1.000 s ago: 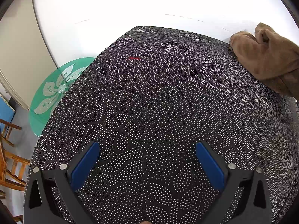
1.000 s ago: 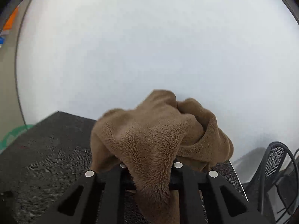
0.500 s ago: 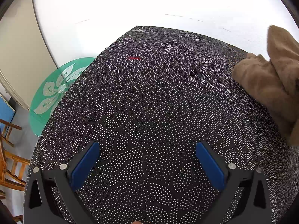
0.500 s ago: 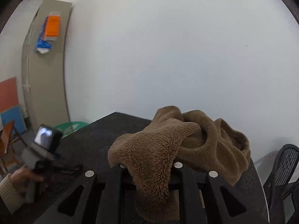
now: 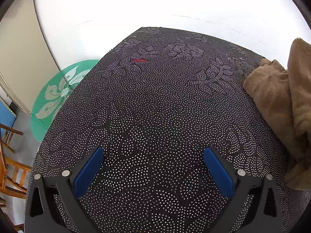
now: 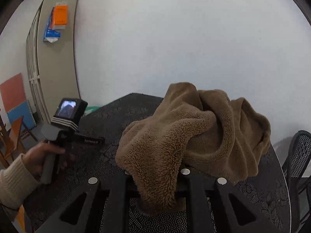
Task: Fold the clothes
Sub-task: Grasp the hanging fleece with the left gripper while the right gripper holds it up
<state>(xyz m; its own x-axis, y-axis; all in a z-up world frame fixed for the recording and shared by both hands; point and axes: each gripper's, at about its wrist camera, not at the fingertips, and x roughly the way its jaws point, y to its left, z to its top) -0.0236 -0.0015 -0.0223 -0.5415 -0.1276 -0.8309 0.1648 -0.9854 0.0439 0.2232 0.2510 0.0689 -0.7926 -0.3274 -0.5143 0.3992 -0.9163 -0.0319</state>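
A brown fleece garment (image 6: 194,132) lies bunched at the right end of the table with the black dotted cloth (image 5: 155,97). My right gripper (image 6: 155,176) is shut on a fold of the fleece, which drapes over its fingertips and hides them. In the left wrist view the garment (image 5: 272,101) fills the right edge, one part raised. My left gripper (image 5: 152,151) hovers over bare cloth, open, nothing between its blue pads (image 5: 87,172). The right wrist view shows the left gripper (image 6: 93,141) held in a hand (image 6: 44,155) with a cream sleeve, left of the garment.
A green round glass table (image 5: 58,95) and wooden chairs (image 5: 9,165) stand beyond the table's left edge. A black mesh chair (image 6: 299,155) is at the right. A white wall runs behind, with a beige cabinet (image 6: 56,58) to the left.
The right gripper swung around with the fleece, bringing the left gripper and hand into its view. In the left wrist view the garment shifted right and part of it rose. The left gripper stayed put.
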